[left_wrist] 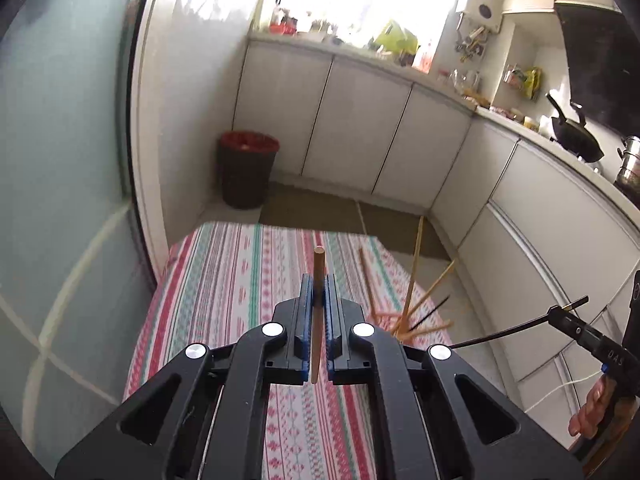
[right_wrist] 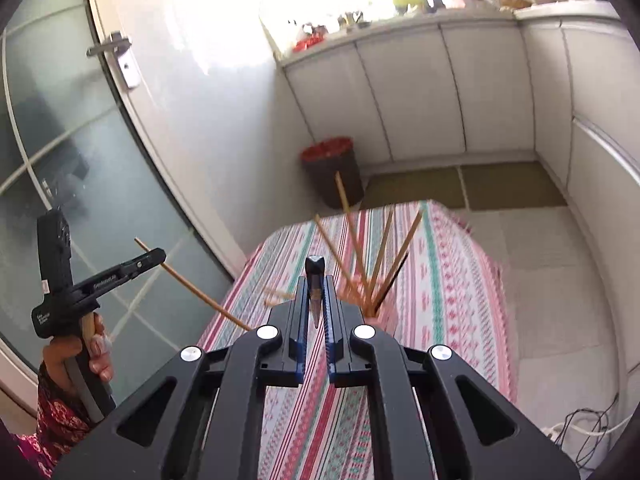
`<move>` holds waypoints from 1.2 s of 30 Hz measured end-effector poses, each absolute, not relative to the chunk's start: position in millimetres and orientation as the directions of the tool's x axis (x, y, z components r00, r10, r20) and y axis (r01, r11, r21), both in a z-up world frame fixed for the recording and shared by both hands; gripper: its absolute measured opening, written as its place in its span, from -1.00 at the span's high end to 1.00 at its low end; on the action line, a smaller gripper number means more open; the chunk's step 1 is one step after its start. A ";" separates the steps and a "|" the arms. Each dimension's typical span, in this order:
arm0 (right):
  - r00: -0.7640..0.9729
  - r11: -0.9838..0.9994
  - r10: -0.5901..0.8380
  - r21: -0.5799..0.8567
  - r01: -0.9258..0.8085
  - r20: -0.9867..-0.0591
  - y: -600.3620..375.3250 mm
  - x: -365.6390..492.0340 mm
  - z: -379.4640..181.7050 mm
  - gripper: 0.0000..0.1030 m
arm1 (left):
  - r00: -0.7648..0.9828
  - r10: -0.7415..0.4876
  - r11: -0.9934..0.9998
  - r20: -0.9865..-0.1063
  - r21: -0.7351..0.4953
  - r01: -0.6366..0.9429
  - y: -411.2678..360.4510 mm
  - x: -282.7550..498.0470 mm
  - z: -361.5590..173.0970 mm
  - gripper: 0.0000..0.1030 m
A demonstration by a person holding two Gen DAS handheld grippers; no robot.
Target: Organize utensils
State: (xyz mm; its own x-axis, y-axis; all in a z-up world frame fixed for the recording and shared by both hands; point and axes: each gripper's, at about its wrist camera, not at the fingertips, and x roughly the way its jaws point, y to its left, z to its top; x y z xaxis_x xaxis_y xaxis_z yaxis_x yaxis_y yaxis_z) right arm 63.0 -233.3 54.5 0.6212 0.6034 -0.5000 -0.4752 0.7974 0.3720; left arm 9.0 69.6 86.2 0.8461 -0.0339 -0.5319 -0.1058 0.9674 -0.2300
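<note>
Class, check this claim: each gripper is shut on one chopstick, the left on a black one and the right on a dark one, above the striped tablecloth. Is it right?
Not quite. The left gripper is shut on a light wooden chopstick, not a black one, as the left wrist view shows. The right gripper holds the dark chopstick above the striped tablecloth.

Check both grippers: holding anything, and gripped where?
Left gripper is shut on a light wooden chopstick, clamped partway along its shaft. Right gripper is shut on a dark chopstick, gripped near one end.
</note>
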 end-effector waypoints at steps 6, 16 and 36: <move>0.708 0.823 0.567 0.337 -0.458 -0.420 -245.1 84.9 93.1 0.86 | 0.890 -0.076 0.972 -0.449 -0.233 -0.035 53.0 42.5 121.9 0.92; 0.739 0.848 0.526 0.317 -0.424 -0.420 -238.8 125.2 86.9 0.86 | 0.778 -0.183 0.979 -0.601 -0.183 0.089 -11.9 118.3 72.0 0.88; 0.704 0.884 0.461 0.214 -0.415 -0.541 -190.7 161.1 39.0 0.86 | 0.839 -0.134 0.969 -0.527 -0.246 0.001 28.5 96.7 83.0 0.29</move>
